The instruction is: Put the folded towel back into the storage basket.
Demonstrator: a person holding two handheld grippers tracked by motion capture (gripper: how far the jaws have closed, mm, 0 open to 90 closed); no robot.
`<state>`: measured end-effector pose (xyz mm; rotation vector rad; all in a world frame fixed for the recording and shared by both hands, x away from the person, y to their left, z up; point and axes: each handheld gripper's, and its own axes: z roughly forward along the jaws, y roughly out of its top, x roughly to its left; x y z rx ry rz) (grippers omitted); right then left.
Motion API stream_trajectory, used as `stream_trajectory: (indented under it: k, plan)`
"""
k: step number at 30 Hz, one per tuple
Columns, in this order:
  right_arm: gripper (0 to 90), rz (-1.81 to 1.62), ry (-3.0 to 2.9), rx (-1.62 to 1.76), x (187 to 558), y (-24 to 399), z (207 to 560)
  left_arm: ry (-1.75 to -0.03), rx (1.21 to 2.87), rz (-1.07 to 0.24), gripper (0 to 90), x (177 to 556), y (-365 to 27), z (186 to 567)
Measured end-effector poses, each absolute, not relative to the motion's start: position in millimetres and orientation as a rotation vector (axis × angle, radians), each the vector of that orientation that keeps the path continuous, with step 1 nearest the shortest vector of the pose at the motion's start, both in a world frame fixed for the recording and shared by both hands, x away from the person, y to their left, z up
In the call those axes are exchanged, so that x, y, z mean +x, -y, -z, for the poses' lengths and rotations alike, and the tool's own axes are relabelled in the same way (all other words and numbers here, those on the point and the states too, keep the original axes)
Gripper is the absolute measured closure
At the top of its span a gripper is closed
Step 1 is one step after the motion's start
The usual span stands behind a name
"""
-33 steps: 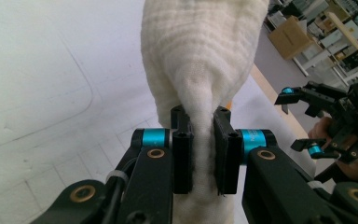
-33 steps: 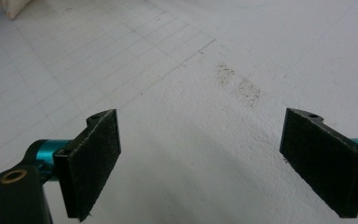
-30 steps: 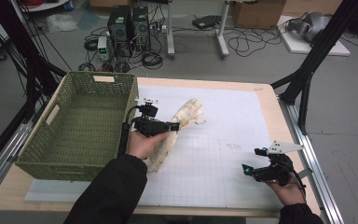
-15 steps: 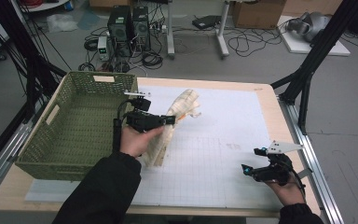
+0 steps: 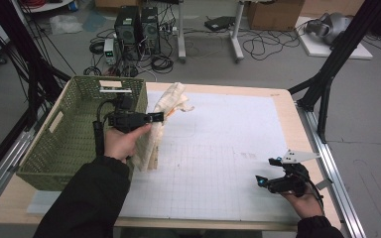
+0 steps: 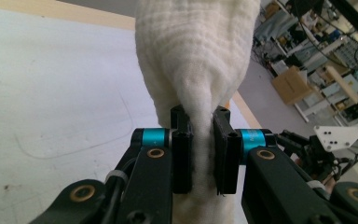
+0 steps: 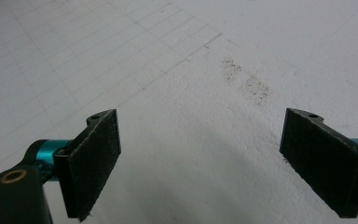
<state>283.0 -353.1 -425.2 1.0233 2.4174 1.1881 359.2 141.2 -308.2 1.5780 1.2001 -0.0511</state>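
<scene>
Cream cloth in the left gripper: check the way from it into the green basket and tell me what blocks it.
Only the near wall of the green basket stands between them. The cream cloth, clamped in the left gripper, hangs just outside that wall.

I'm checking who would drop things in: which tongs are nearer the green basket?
Left. The left tongs hold the cream cloth right beside the green basket, at its right wall. The right tongs sit open across the table near its far right edge.
</scene>
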Motion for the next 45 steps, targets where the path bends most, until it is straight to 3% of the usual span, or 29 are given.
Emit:
stream_trajectory:
  k: [24, 45]
  plan:
    - [11.5, -1.173, -2.440, 1.015, 284, 351, 428, -1.314, 1.329, 0.072, 79.9, 369, -198, 314]
    - [11.4, -1.155, -2.458, 1.017, 285, 349, 432, -1.431, 1.162, 0.015, 79.9, 352, -293, 324]
